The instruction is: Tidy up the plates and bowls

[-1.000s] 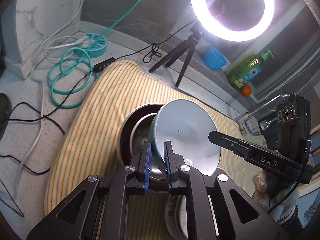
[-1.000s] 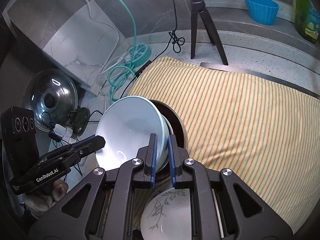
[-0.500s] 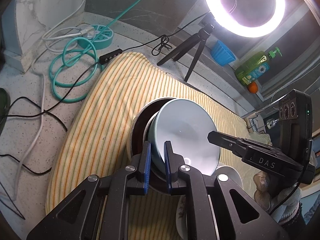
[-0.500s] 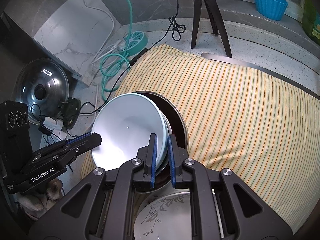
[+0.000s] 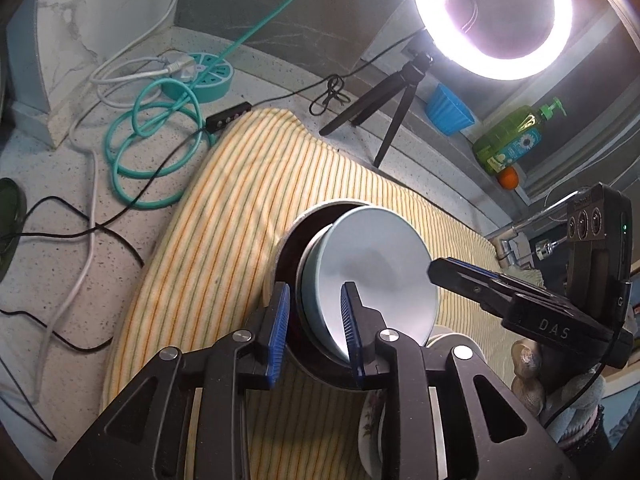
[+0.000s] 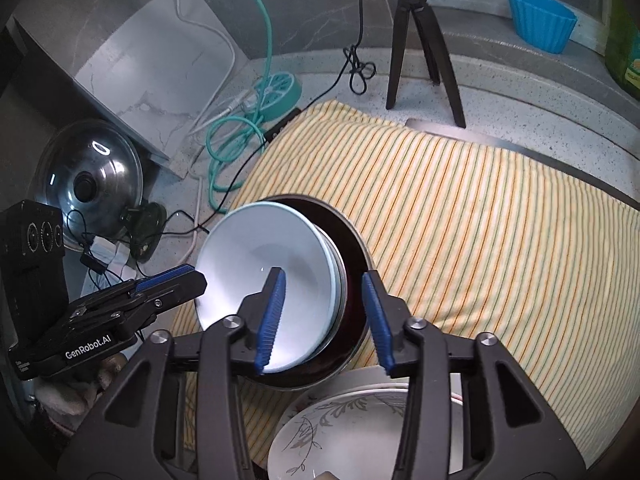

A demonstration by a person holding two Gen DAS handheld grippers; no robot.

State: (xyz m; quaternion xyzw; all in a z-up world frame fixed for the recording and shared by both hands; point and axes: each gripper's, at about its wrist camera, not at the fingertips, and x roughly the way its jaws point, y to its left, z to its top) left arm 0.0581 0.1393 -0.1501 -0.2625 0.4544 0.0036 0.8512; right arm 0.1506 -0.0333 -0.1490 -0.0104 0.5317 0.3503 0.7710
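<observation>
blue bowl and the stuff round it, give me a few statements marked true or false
1. The pale blue bowl sits tilted inside a dark-lined metal bowl. True.
2. The right gripper is clamped shut on the blue bowl's rim. False: its jaws have just been opening and its pads stand clear on either side of the rim.
3. The left gripper is open. True: its jaws have just been opening too, astride the rim.
4. The bowls rest on a plain white cloth. False: the striped yellow cloth lies under them.
5. A floral plate lies nearer the cameras than the bowls. True.
</observation>
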